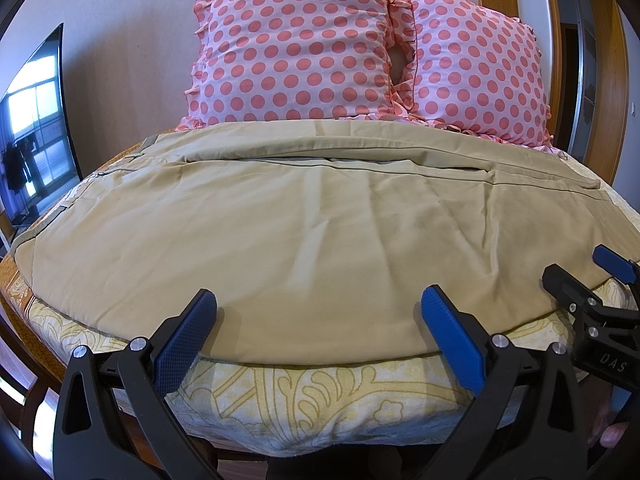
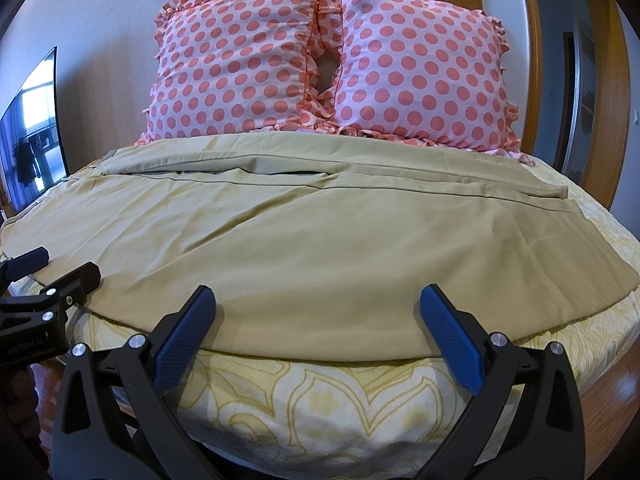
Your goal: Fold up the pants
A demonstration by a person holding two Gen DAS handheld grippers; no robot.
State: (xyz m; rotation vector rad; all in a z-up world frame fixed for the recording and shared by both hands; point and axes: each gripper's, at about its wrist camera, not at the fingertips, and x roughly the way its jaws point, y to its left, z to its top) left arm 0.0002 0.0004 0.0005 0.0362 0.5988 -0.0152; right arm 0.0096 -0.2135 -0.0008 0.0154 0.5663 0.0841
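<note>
Presently, claws: left claw (image 1: 318, 334) and right claw (image 2: 317, 334) are held apart, gripping nothing.
Pants: khaki pants (image 1: 312, 216) are spread across the bed (image 1: 304, 396), near hem just ahead.
Advice: hem should be pinched evenly, lifted toward pillows (image 1: 296, 48) beyond.

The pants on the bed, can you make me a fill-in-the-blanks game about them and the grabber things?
1. The pants are the color ____.
2. Both the left gripper and the right gripper have their fingers ____.
3. The two pillows behind the pants have pink ____ on them.
4. The pants lie spread out on the ____.

Missing words: tan; open; dots; bed
</note>
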